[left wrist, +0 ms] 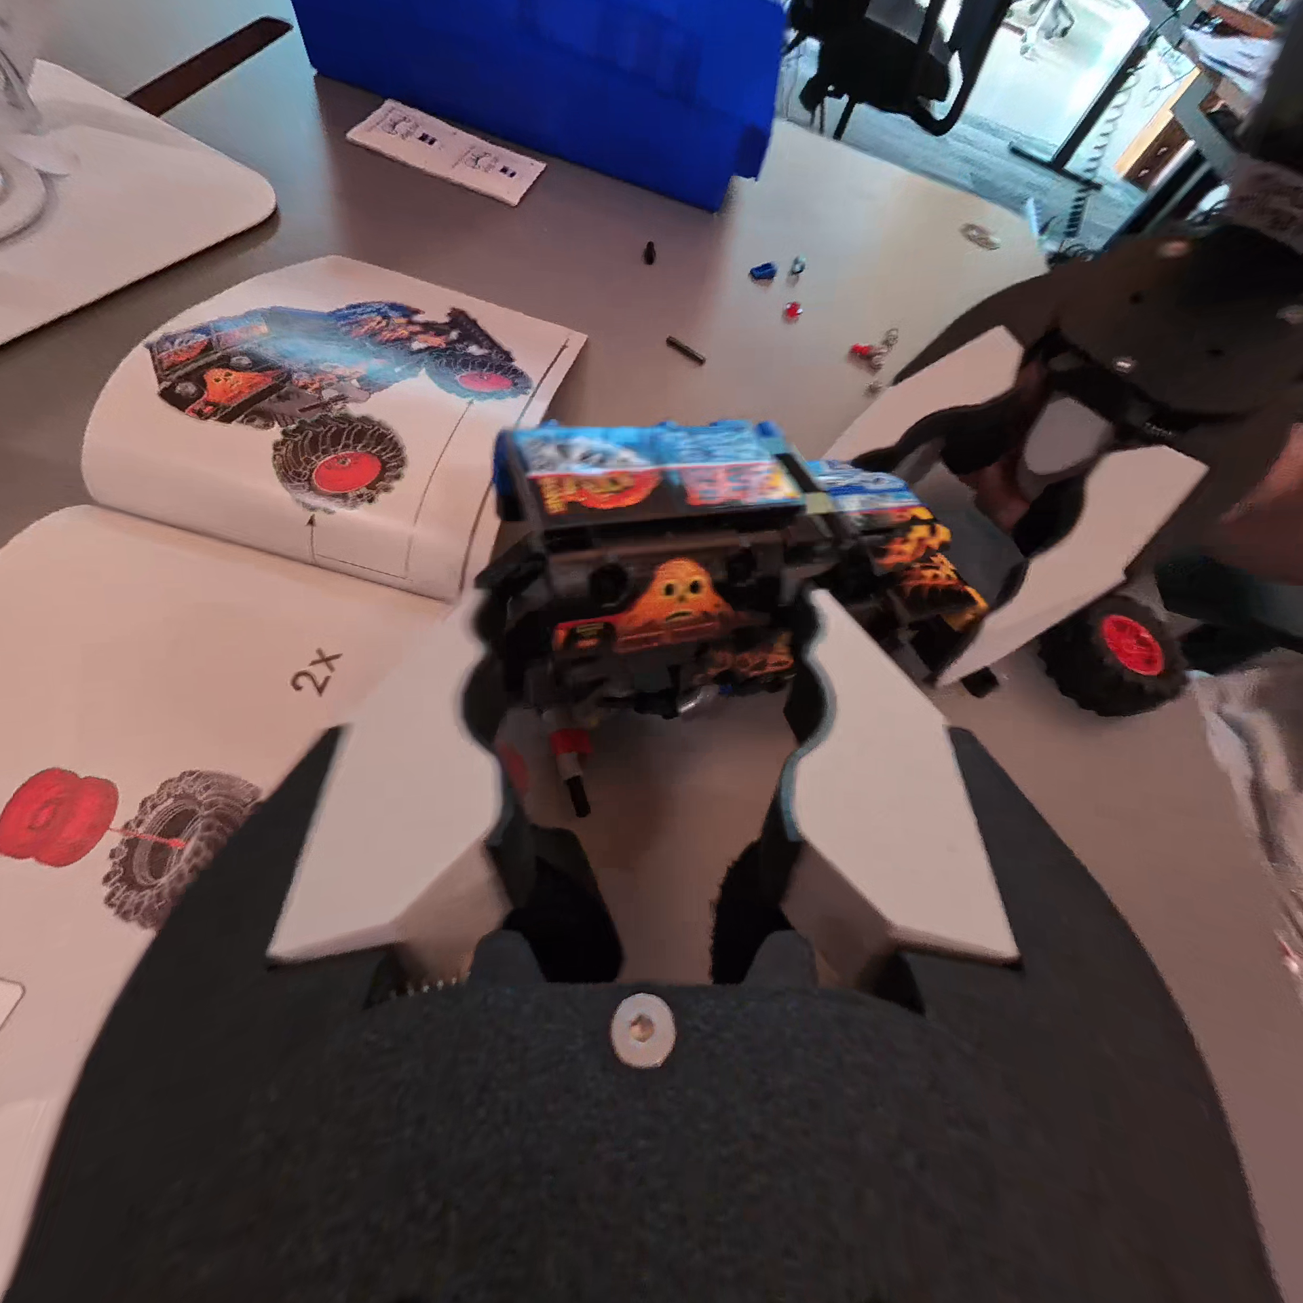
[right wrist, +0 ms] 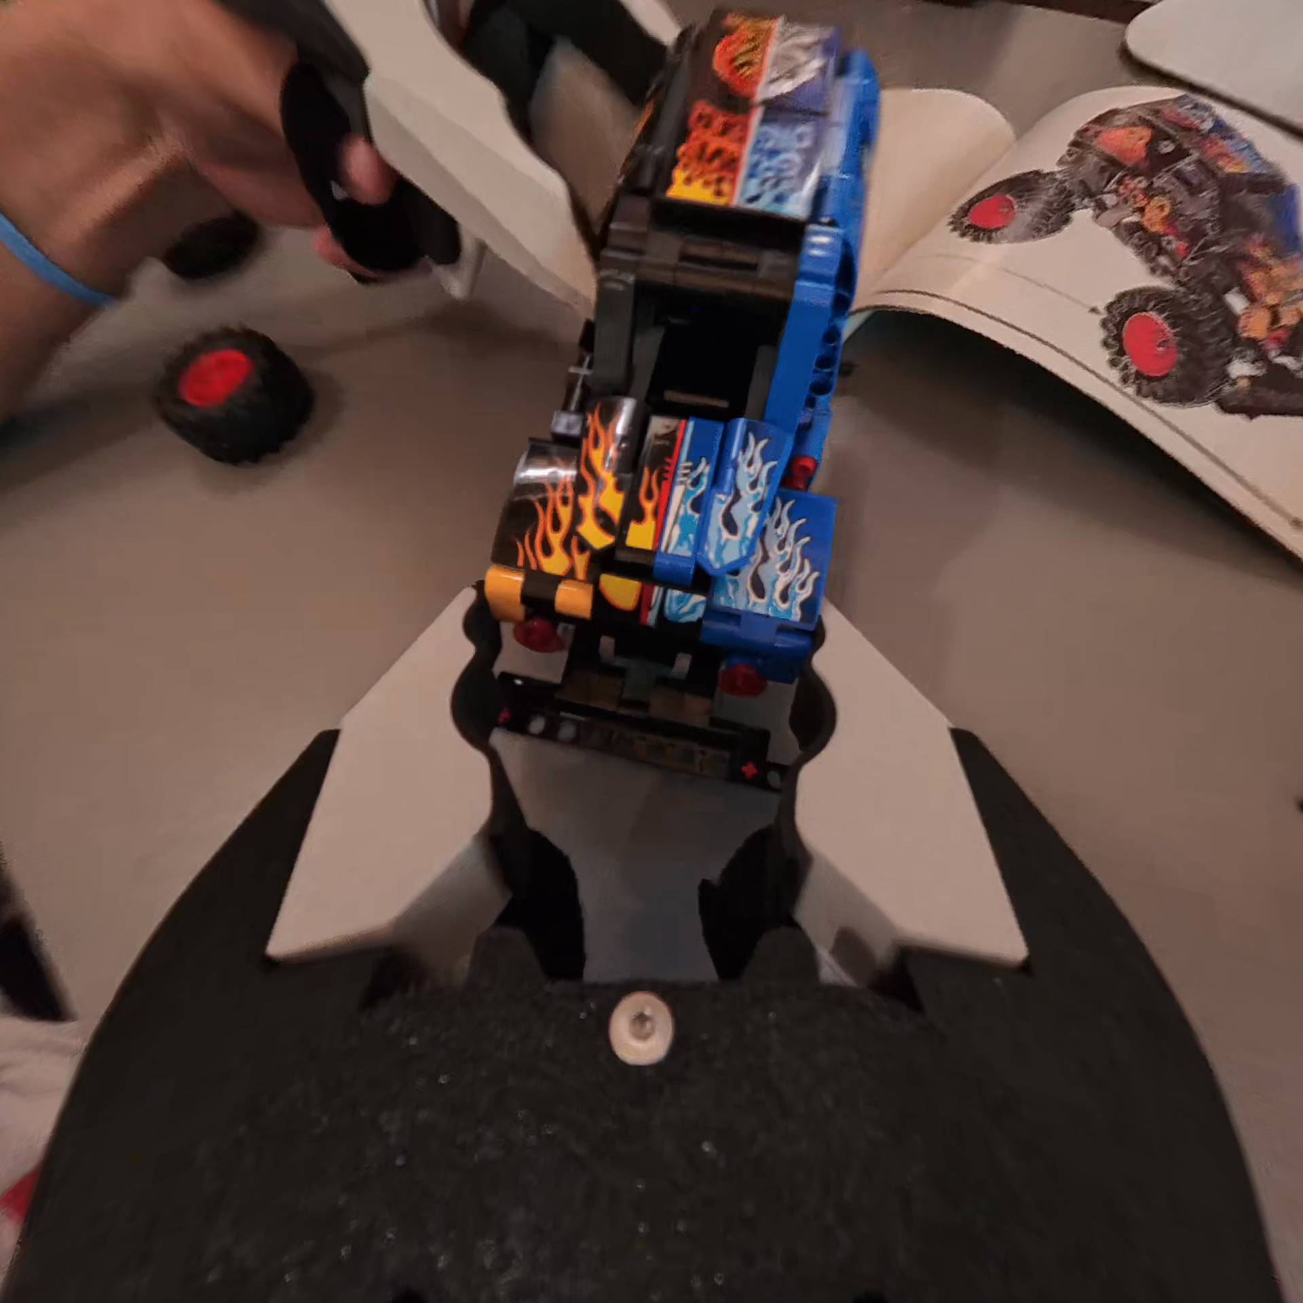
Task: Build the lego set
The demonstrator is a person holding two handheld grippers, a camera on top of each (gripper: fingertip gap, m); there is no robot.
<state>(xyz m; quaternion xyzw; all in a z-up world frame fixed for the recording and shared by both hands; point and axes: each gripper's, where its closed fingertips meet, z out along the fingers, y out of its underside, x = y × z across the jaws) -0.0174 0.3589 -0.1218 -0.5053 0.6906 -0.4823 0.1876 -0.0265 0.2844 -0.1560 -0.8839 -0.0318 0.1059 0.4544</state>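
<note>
Left wrist view: the left gripper (left wrist: 638, 656) squeezes one end of the toy monster truck (left wrist: 705, 557) in the middle of the frame. The instruction booklet (left wrist: 211, 564) lies open at left.

Right wrist view: the right gripper (right wrist: 638, 663) grips the truck's other end. A loose wheel (right wrist: 233, 395) sits at left on the table (right wrist: 987, 670).

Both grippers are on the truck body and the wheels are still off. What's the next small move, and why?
Probably keep the left gripper clamped on the flame-stickered black-and-blue truck body, release the right gripper and fetch the loose red-hubbed black wheel: the bare axle sticks out and the open instruction booklet shows wheels.
</note>
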